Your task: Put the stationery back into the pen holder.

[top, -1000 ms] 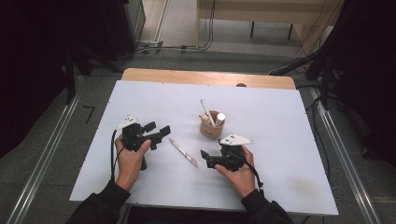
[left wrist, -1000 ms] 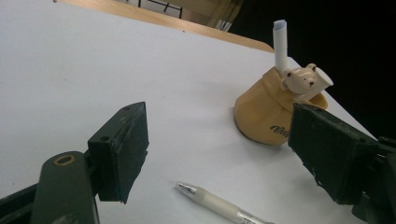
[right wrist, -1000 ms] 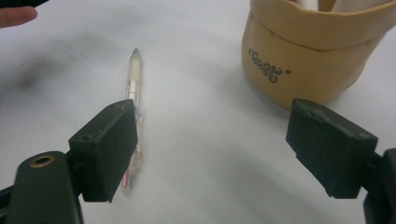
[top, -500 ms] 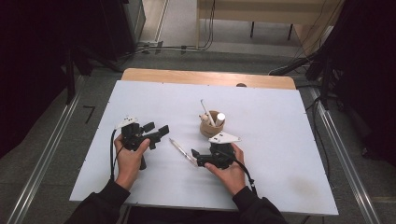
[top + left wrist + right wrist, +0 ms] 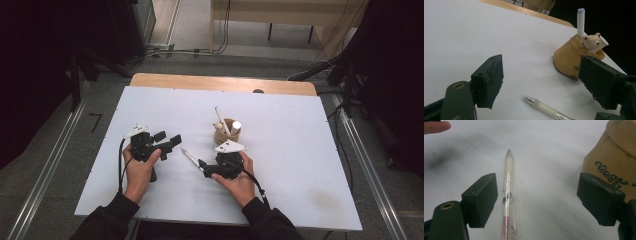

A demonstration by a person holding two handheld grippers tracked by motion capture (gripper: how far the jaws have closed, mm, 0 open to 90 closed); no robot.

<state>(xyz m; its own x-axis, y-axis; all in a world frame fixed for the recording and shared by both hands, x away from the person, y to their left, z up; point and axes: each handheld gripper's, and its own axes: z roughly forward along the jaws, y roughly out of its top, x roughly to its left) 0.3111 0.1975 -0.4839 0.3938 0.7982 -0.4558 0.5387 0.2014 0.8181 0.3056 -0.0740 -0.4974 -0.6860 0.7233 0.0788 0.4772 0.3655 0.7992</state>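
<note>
Now right gripper (image 5: 201,163) fingers spread apart around pen (image 5: 508,192) mid-bench, not pressing; left gripper (image 5: 169,141) fingers apart, empty; tan holder (image 5: 227,132) just behind.

A white table (image 5: 300,165) stands on grey floor (image 5: 75,125), with cables (image 5: 200,50) and a wooden bench (image 5: 280,12) behind.

Overhead light is washing the white table (image 5: 300,150) bright while the surrounding room is sinking into darkness; soft shadows are pooling by the slightly blurred pen (image 5: 507,192).
</note>
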